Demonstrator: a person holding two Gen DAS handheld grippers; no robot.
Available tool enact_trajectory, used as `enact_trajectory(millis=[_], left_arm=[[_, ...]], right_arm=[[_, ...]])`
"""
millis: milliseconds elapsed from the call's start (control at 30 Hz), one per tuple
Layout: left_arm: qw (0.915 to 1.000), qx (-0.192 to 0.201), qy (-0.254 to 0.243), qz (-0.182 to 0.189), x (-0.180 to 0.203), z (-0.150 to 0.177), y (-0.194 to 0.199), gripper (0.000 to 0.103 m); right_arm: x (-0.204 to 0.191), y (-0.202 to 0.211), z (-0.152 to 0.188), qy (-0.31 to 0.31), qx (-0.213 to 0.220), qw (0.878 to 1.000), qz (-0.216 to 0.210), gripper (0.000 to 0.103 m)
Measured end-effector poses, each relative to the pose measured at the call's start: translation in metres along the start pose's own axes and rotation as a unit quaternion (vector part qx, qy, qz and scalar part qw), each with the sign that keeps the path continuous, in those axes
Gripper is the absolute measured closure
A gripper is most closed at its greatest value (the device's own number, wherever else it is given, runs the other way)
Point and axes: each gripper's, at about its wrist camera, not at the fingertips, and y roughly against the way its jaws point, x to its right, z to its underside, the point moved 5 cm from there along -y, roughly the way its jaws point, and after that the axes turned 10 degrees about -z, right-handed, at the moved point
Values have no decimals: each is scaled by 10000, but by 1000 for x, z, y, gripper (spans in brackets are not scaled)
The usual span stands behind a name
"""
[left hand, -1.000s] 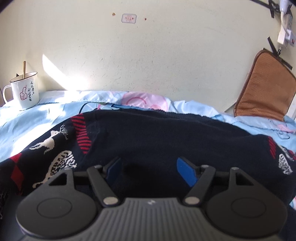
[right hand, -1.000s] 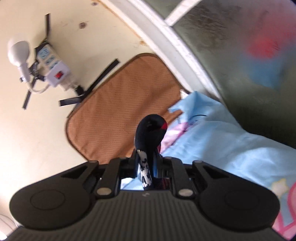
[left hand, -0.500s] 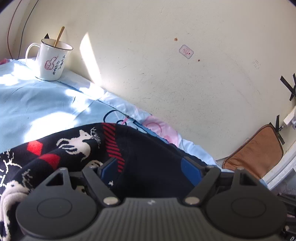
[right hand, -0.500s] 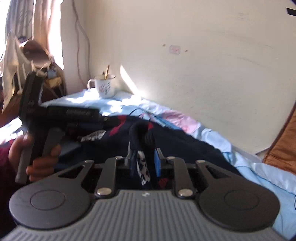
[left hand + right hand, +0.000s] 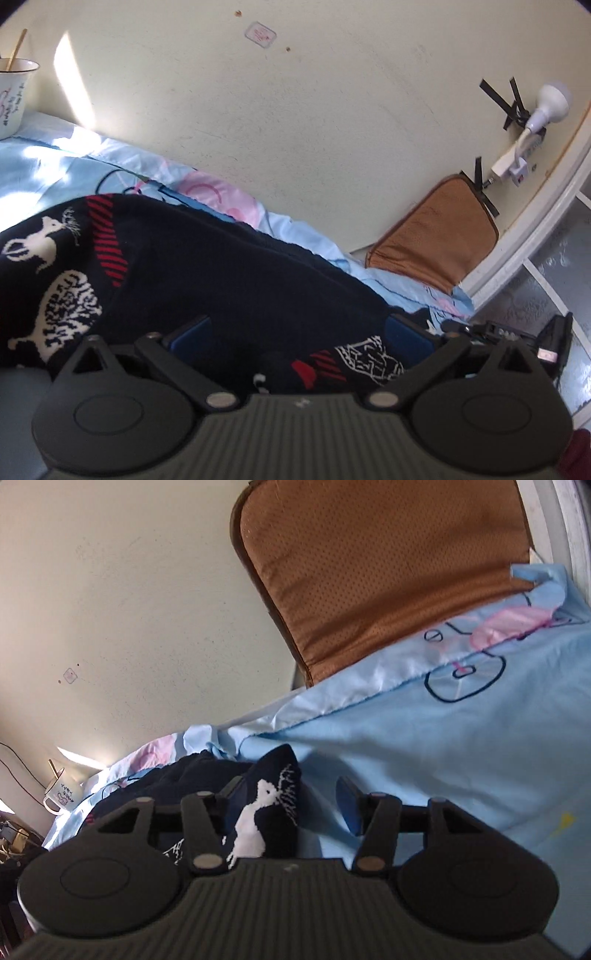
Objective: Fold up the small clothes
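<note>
A dark navy knitted garment point(image 5: 229, 280) with white deer and red stripes lies spread on the light blue bed sheet point(image 5: 44, 166). My left gripper point(image 5: 299, 332) hovers low over its near edge. Its jaws are opening wide, with cloth below and between the blue pads point(image 5: 192, 332) but not pinched. In the right wrist view, a corner of the garment point(image 5: 273, 797) rests on the sheet point(image 5: 443, 738) between the jaws of my right gripper point(image 5: 291, 799). Those jaws are opening too, and the right pad point(image 5: 347, 805) stands clear of the cloth.
A white mug point(image 5: 11, 99) with a stick in it stands at the far left by the wall. A brown cushion point(image 5: 388, 572) leans against the wall at the bed's right end. A power strip and lamp point(image 5: 517, 162) hang above it, beside a white window frame point(image 5: 535, 229).
The right gripper swung down to the sheet with the pinched garment corner, and its jaws have spread off it. The left jaws have widened and that view has turned to the right.
</note>
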Motion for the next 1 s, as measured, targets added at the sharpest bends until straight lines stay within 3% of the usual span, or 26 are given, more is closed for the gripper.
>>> enact_trajectory(millis=[33,67,100,133,200,267,367,433,500,533,600,667,700,800,1000], left_arm=[[9998,-62,-153,64,6,4,-3,23],[9994,-119,-317,123,12,8,-5,37],[9983,-195,-532,136,20,13,-8,62],[9965,-251,-795,25,27,19,-12,82],[9930,-282,-1116,-250,36,27,-20,91],[9907,-34,-1246,-549,37,26,-17,92],[9850,883,-938,-1148,19,6,6,92],[9713,1278,-706,-1880,0,-6,11,92],[9673,995,-539,-2271,-17,-7,-4,92],[9702,692,-450,-2278,-24,-7,-12,92],[9707,691,-334,-2276,-29,-10,-10,87],[9681,777,-333,-2359,-30,-10,-7,70],[9672,748,-342,-2405,-31,-10,-6,54],[9662,814,-393,-2416,-30,-11,-4,51],[9640,823,-464,-2488,-23,-9,-8,51]], right_arm=[[-5,-11,4,36,-67,10000,-30,47],[-11,-19,3,161,-163,9996,-133,62],[-20,-24,2,345,-200,9991,-128,89],[-31,-28,-2,572,-157,9982,-119,89],[-58,-33,-13,1041,47,9941,-291,89],[-82,-37,-28,1351,392,9889,-485,89],[-101,-40,-44,1468,819,9832,-713,89],[-96,-62,-40,1539,617,9855,-347,88],[-81,-96,-24,1665,-79,9859,115,81],[-72,-107,-14,1672,-384,9848,255,81],[-62,-98,-7,1507,-281,9879,254,73],[-57,-73,-7,1153,-80,9933,41,62],[-55,-58,-7,1031,-2,9947,-55,60],[-50,-9,7,927,-39,9954,-240,59],[-51,54,78,738,-671,9932,-601,57]])
